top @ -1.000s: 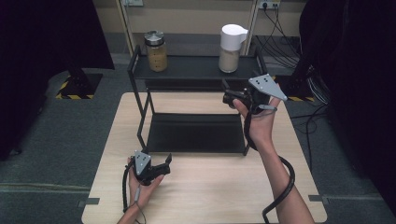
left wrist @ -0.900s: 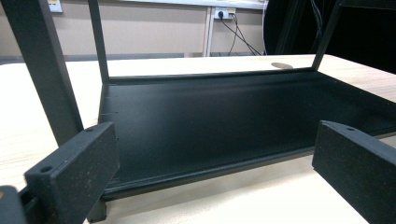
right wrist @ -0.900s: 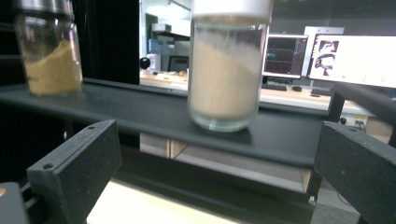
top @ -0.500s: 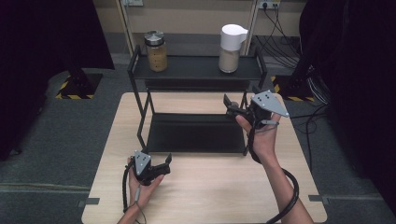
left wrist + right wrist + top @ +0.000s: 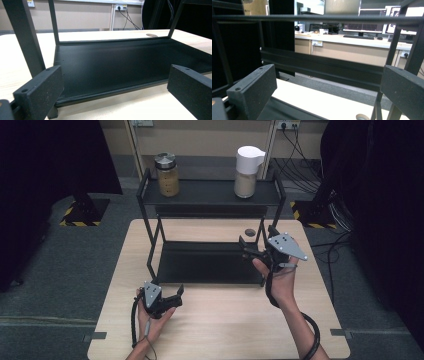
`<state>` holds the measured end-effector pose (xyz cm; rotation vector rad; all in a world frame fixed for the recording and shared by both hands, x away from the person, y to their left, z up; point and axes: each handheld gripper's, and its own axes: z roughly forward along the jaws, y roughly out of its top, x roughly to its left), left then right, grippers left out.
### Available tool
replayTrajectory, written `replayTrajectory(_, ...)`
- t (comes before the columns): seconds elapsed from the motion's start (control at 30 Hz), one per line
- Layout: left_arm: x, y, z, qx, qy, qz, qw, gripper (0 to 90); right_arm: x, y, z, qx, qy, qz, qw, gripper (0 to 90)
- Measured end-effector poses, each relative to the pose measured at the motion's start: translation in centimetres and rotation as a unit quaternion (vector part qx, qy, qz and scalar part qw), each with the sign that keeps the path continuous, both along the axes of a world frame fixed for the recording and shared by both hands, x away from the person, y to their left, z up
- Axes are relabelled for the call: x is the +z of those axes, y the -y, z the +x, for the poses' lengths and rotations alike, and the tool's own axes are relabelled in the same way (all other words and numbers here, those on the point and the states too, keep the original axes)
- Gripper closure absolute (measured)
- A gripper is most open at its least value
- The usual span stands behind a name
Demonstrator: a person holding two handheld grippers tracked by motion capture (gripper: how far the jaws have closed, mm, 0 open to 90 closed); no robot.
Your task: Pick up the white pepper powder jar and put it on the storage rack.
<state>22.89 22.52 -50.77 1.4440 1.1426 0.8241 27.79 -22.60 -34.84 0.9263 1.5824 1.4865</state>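
Observation:
A black two-tier rack (image 5: 210, 193) stands on the wooden table (image 5: 225, 330). On its top shelf are a glass jar (image 5: 166, 175) with a metal lid and a white-lidded container (image 5: 246, 170). My left gripper (image 5: 178, 293) rests low near the table's front, open, facing the bare lower shelf (image 5: 120, 62). Its jaws stand wide apart with nothing between them (image 5: 115, 95). My right gripper (image 5: 257, 241) hovers open over the lower shelf's right end. It looks through the rack under the top rail (image 5: 317, 17), and it is empty (image 5: 327, 92).
A small grey round disc (image 5: 249, 232) is set in the table behind the rack's right side. Bare tabletop stretches in front of the rack. Grey carpet, dark stands and cables (image 5: 300, 165) surround the table.
My right gripper has come down and toward the person, from top-shelf height to beside the lower shelf's right end. The left gripper has stayed put.

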Motion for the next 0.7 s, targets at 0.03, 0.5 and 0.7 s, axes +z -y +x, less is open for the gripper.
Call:
replayTrajectory(0.03, 0.0, 0.0, 0.0, 0.0, 0.0, 0.0, 1.0, 0.0, -0.3, 0.1, -0.1, 0.001, 0.0, 0.001, 1.0, 0.9)
replayTrajectory(0.5, 0.0, 0.1, 0.0, 0.002, 0.0, 0.001, 1.0, 0.0, -2.4, 1.3, -1.5, 0.014, -0.01, 0.009, 0.9998, 0.9)
replayTrajectory(0.7, 0.0, 0.0, 0.0, 0.002, 0.0, 0.0, 1.0, 0.0, -3.1, 1.6, -1.9, 0.014, -0.012, 0.015, 0.9997, 0.9)
